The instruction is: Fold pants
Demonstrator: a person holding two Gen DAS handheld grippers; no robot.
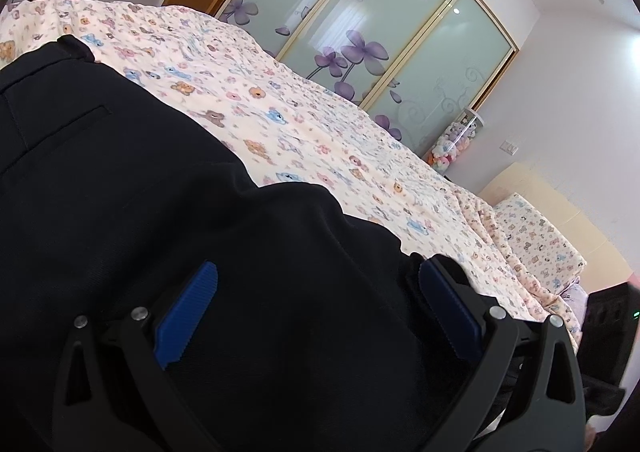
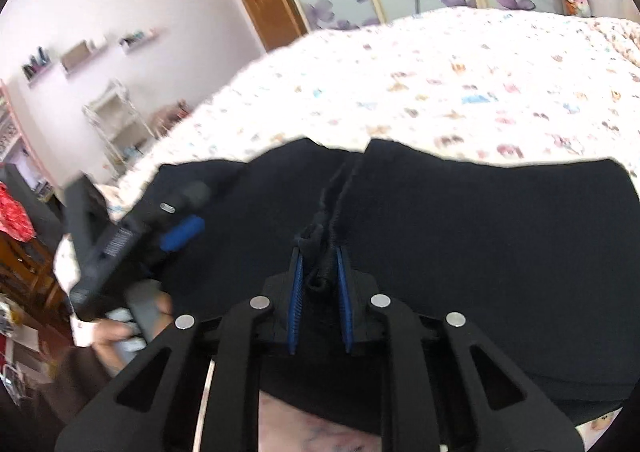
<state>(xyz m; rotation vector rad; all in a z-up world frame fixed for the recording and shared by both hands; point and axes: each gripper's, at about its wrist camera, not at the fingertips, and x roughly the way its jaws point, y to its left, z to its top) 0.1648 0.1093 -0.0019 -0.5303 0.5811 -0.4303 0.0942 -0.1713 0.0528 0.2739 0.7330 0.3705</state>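
Observation:
The black pants (image 1: 160, 212) lie on the bed with the teddy-bear sheet (image 1: 320, 124). A back pocket shows at upper left in the left wrist view. My left gripper (image 1: 316, 288) is open, its blue pads wide apart over the black cloth. It also shows at left in the right wrist view (image 2: 188, 212), held in a hand. My right gripper (image 2: 320, 264) is shut on a bunched fold of the pants (image 2: 480, 252), which spread out in front of it.
Sliding wardrobe doors with purple flowers (image 1: 380, 32) stand behind the bed. A pillow (image 1: 536, 240) lies at the right end. A white rack (image 2: 116, 116) and wall shelves stand to the left of the bed. Bare sheet lies beyond the pants.

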